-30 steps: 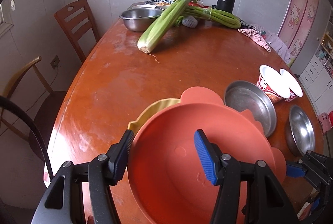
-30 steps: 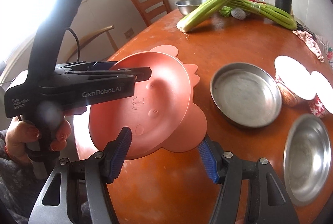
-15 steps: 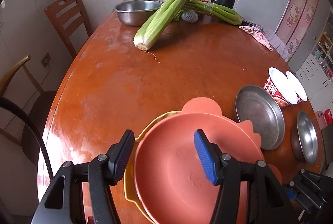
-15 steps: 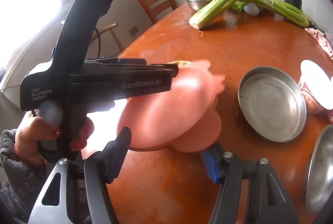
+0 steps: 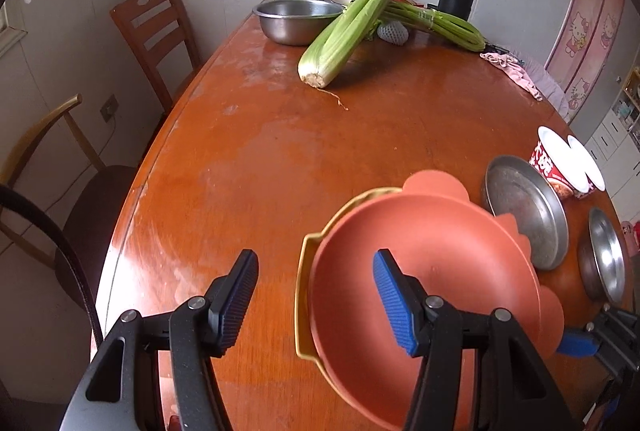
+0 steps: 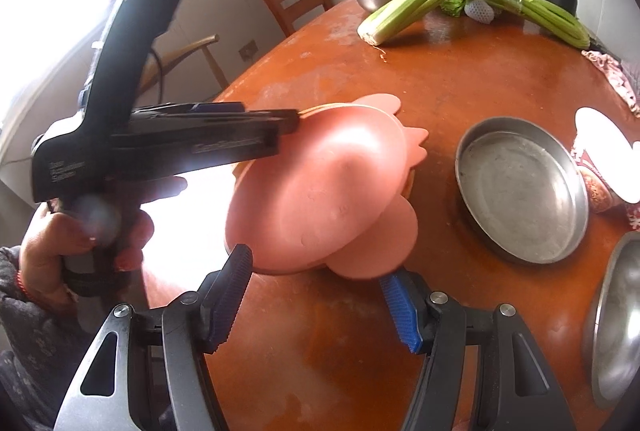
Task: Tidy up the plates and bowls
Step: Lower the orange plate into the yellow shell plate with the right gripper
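Step in hand: stacking — the orange plate [image 5: 432, 263] sits on the yellow plate [image 5: 308, 243], nested near the tabletop's [image 5: 280, 151] near edge, by my reading just set down.
Left gripper [image 5: 316, 301]: fingers stand part open with nothing between them; the right finger [image 5: 394, 305] hangs over the orange plate's bowl and the left finger over bare wood. In the right wrist view this tool is blurred and its tips lie at the plate's far rim — touching or clear of it, I cannot tell.
Right gripper [image 6: 320, 299]: fingers part open, empty, poised just short of the orange plate's near ear.
Left hand [image 6: 80, 243]: wrapped round the left tool's handle.
Other dishes: a steel pan [image 6: 520, 191] just beside the stack, a steel bowl [image 6: 616, 323] further right, both unstacked.
Next move, as I judge it: lift the left tool clear of the stack, then take the steel pan or steel bowl by its rim and gather the metal pieces together.
Hidden or unclear: the yellow plate shows only as a rim sliver; the steel bowl is cut off by the frame edge; the paper cups [image 5: 568, 163] are partly cut off.
Not part of the job: celery [image 5: 344, 31] and a large steel basin [image 5: 296, 17] at the far end.
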`<state>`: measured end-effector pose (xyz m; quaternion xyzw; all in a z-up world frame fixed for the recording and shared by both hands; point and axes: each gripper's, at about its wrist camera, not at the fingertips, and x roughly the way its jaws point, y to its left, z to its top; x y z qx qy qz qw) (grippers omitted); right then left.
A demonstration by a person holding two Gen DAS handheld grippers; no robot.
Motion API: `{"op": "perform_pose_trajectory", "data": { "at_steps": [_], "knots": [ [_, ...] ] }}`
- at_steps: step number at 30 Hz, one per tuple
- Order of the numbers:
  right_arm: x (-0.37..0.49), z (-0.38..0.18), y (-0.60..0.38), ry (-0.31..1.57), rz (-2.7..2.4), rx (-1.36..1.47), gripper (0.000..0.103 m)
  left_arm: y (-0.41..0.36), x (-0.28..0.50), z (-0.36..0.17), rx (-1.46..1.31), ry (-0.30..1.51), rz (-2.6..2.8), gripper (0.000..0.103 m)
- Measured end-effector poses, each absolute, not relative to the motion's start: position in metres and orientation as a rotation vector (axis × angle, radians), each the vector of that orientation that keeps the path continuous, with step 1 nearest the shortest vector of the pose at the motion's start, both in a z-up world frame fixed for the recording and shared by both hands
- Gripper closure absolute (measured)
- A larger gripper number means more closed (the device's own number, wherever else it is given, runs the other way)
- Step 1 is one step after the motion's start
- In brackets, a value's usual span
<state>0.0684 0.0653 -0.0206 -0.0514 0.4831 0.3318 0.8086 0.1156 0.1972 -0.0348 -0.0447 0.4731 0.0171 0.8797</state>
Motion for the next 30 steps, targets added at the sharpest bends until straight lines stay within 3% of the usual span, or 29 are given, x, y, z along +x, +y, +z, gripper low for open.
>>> {"op": "perform_pose_trajectory", "data": {
  "at_steps": [18, 30],
  "knots": [
    [0.036, -0.035, 0.095, 0.983, 0.781, -0.349, 0.036, 0.191, 0.120, -0.061, -0.097, 1.048, 0.019, 0.043],
    [0.032, -0.032, 0.073, 1.009, 0.823, -0.270, 0.036, 0.192, 0.135, -0.064, -0.079, 1.047, 0.002, 0.043]
  ]
}}
